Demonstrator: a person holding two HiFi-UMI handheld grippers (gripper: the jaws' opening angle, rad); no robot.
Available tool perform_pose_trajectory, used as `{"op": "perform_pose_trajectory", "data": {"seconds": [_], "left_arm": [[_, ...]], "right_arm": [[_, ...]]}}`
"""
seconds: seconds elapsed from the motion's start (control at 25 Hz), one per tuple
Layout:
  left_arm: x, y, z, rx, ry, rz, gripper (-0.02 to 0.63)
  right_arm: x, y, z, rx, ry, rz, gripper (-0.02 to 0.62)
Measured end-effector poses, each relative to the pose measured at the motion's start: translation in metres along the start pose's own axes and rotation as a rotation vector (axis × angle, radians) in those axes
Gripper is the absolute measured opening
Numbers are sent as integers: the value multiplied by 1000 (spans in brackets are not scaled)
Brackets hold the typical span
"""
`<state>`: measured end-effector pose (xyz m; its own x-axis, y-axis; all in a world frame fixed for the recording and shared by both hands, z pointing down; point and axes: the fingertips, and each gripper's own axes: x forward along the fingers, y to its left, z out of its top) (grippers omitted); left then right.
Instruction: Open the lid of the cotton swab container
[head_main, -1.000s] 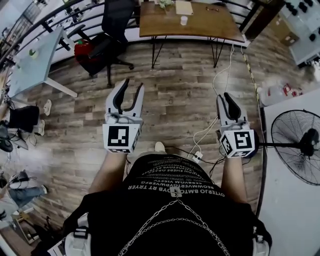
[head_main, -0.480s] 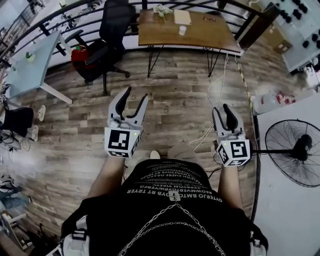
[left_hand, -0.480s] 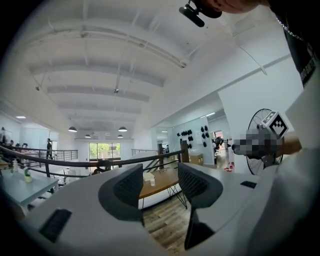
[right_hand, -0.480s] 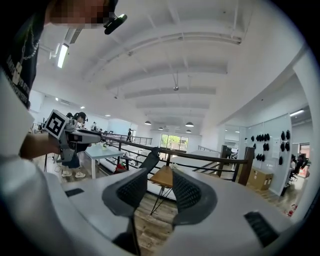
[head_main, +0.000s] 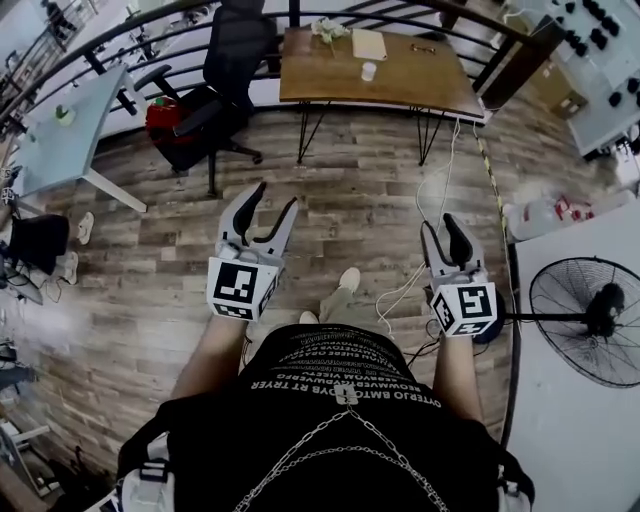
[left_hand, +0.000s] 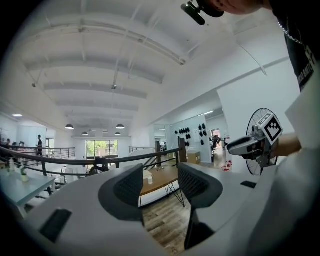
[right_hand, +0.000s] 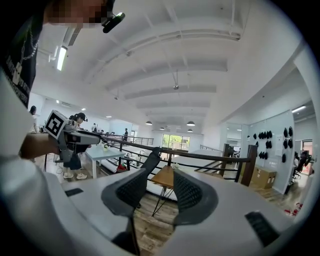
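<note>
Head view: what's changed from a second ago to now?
Both pairs of jaws have just been opening: the right gripper, nearly shut before, now stands apart, and the left gripper is wider. Nothing is between either pair. The person has stepped forward, a shoe now showing ahead, and the wooden table sits lower in view. Both grippers stay held out in front, empty.

wood floor, wooden table (office chair beside)
</note>
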<state>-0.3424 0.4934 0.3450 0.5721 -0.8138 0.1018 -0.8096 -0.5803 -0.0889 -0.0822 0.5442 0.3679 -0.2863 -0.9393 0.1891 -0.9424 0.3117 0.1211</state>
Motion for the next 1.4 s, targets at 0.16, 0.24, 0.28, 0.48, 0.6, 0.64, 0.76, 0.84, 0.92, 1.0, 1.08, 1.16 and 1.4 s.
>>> {"op": "perform_pose_trajectory", "data": {"seconds": [0.16,0.24,0.28,0.48,0.6,0.64,0.76,0.84,0.92,1.0,1.08,1.16,1.4], "left_arm": [[13,4,0,-7,4,-4,221],[23,5,-1,-6,6,2,221],[28,5,-2,-8,8,4,221],[61,11,-1,-9,14,8,221],[80,19,0,-9,11,14,221],[87,21,-1,-9,13,16,221],[109,26,-7,-15,30,20,221],[125,23,-7,-15,33,16,221],[141,19,-4,-8,34,8,221],[156,17,-3,0,39,2,221],[171,18,-2,4,42,0,221],[184,18,1,4,40,0,221],[223,16,5,-4,49,-3,221]], "right_arm": [[10,-11,0,15,-9,-2,160],[17,-17,-4,17,0,4,160],[20,-20,-6,18,6,7,160],[45,-42,-6,17,14,17,160],[65,-56,-5,23,15,22,160],[71,-60,-5,23,15,25,160],[90,-73,-5,26,13,33,160],[101,-85,-7,31,14,40,160],[111,-97,-9,37,16,47,160],[123,-107,-9,41,13,49,160],[135,-117,-8,45,4,49,160],[143,-127,-6,45,-7,51,160],[160,-154,-15,58,6,53,160]]}}
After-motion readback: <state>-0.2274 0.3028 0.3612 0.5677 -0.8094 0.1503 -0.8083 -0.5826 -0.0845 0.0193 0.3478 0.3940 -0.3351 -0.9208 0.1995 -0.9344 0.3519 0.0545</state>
